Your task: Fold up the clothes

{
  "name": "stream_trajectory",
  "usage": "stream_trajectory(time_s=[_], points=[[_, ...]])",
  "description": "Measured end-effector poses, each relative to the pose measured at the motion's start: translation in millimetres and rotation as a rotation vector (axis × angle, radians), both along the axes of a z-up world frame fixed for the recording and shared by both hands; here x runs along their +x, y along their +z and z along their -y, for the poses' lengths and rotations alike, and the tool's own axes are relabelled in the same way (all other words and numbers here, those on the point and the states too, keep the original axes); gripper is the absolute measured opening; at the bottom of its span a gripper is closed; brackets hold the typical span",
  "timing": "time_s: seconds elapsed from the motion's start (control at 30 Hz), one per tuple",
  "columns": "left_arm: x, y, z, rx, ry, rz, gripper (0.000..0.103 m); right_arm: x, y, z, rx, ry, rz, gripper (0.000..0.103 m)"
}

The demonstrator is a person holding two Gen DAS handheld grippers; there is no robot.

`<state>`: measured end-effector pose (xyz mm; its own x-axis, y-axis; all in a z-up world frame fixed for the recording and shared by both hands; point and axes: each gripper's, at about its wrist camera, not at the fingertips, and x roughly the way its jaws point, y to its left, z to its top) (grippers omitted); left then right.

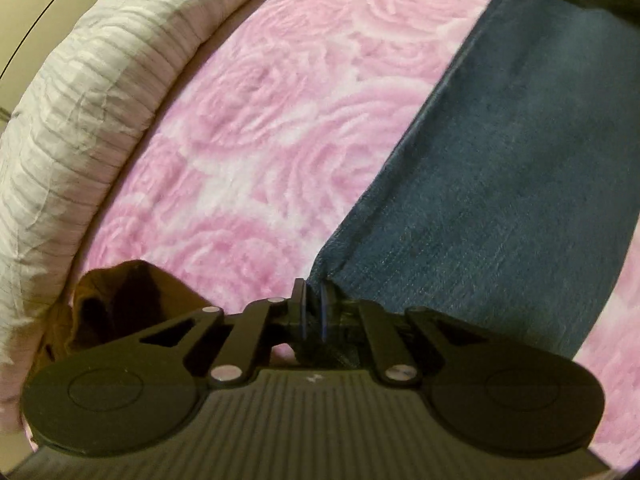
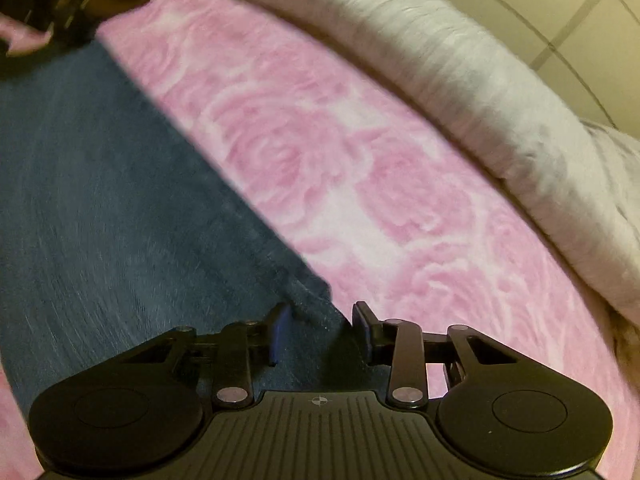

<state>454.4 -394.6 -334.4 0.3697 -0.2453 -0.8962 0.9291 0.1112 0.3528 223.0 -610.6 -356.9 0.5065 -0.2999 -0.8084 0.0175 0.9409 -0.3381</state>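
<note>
Jeans (image 1: 500, 168) are lying flat on the pink rose blanket (image 1: 256, 128), running from near to far, with a grey pillow (image 1: 72, 112) along the blanket's far edge. The left gripper (image 1: 313, 300) is pinching the near left corner of the denim, its jaws nearly together on a thin edge. The right gripper (image 2: 320, 320) is straddling the near right corner with its jaws apart, the cloth sitting between them but not yet pressed. I'm judging that a lift now would raise one corner only and skew the fold; the left's bite is also looking shallow and could slip. The left view is showing a brown cloth (image 1: 132, 300) near the gripper; the right view is showing the unclamped corner and floor tiles (image 2: 580, 20) beyond.
</note>
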Motion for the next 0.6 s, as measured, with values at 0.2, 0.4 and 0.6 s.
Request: stream_trajectory(time_s=[0.2,0.4,0.6], points=[[-19,19,-15,0.014,-0.003,0.056,0.02,-25,12,7,0.047,-0.222,0.053,0.037],[-61,32,-16,-0.009,-0.05,0.032,0.02,-25,-15,28,0.158,-0.269,0.053,0.038],[-104,7,9,0.047,-0.121,-0.043,0.023,-78,-8,33,0.182,-0.414,0.066,0.039]])
